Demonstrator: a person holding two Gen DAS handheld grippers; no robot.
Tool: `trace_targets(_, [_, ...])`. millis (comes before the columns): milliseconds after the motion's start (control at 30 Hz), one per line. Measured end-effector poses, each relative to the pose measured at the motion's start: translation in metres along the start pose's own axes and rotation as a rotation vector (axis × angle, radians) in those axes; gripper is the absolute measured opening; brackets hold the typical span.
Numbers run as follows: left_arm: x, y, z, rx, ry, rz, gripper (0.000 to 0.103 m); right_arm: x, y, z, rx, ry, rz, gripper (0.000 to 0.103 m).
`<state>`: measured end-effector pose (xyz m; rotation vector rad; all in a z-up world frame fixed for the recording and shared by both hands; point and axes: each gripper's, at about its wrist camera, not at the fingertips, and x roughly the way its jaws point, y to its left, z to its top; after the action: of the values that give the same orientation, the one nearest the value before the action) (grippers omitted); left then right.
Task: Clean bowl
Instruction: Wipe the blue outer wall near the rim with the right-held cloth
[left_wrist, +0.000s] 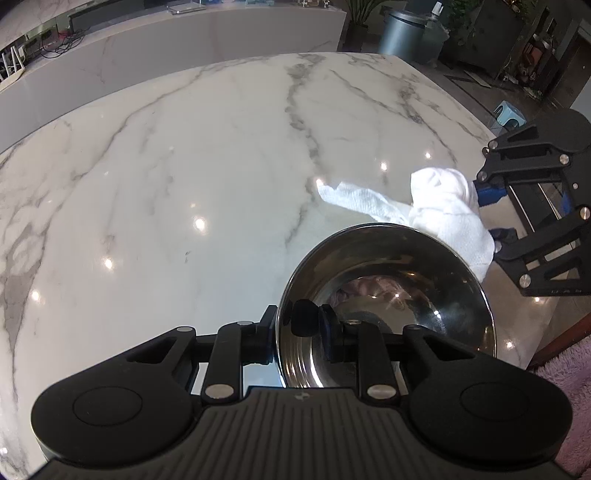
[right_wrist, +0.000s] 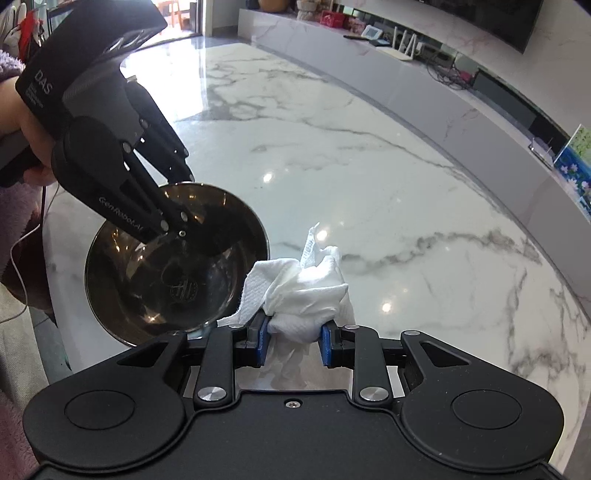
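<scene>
A shiny steel bowl (left_wrist: 399, 295) is held tilted near the marble table's near edge, its hollow side towards the right wrist camera. My left gripper (left_wrist: 290, 326) is shut on its rim, one finger outside and one inside. In the right wrist view the same bowl (right_wrist: 147, 280) shows with the left gripper (right_wrist: 176, 232) clamped on its upper rim. My right gripper (right_wrist: 293, 339) is shut on a crumpled white cloth (right_wrist: 306, 288), just right of the bowl and outside it. From the left wrist view the cloth (left_wrist: 447, 199) hangs beyond the bowl's far rim in the right gripper (left_wrist: 493, 216).
The white marble table (left_wrist: 184, 166) spreads wide beyond the bowl. A long marble bench (right_wrist: 424, 85) runs behind it. A grey bin (left_wrist: 402, 33) and a blue stool (left_wrist: 508, 114) stand on the floor past the table's far edge. A person's hand (right_wrist: 31, 144) holds the left gripper.
</scene>
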<state>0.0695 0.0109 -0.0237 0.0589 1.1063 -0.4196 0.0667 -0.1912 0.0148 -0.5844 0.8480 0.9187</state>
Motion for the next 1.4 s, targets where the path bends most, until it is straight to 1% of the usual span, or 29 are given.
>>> trace_targets(267, [0.0, 0.0, 0.0, 0.002, -0.003, 0.001, 0.022, 0.002, -0.003, -0.003, 0.018, -0.004, 0.018, 0.025])
trace_targets(600, [0.0, -0.002, 0.001, 0.004, -0.004, -0.003, 0.023, 0.013, 0.007, -0.015, 0.026, 0.036, 0.047, 0.025])
trace_targets(800, [0.001, -0.002, 0.002, 0.007, -0.003, -0.003, 0.023, 0.025, 0.019, -0.02, -0.011, 0.08, 0.06, 0.025])
trace_targets(1033, [-0.003, -0.007, 0.0, 0.026, 0.01, 0.004, 0.023, 0.03, 0.02, -0.02, -0.015, 0.091, 0.058, 0.025])
trace_targets(1067, [-0.004, -0.007, -0.001, 0.031, 0.015, 0.002, 0.024, 0.03, 0.02, -0.02, -0.017, 0.092, 0.057, 0.025])
trace_targets(1167, [-0.006, -0.005, -0.004, 0.034, 0.039, -0.019, 0.033, 0.031, 0.02, -0.02, -0.019, 0.095, 0.056, 0.025])
trace_targets(1200, [-0.006, -0.005, -0.005, 0.034, 0.053, -0.025, 0.034, 0.031, 0.02, -0.02, -0.018, 0.095, 0.056, 0.025])
trace_targets(1400, [-0.004, 0.002, -0.013, -0.004, 0.121, -0.066, 0.034, 0.032, 0.021, -0.018, -0.018, 0.096, 0.055, 0.025])
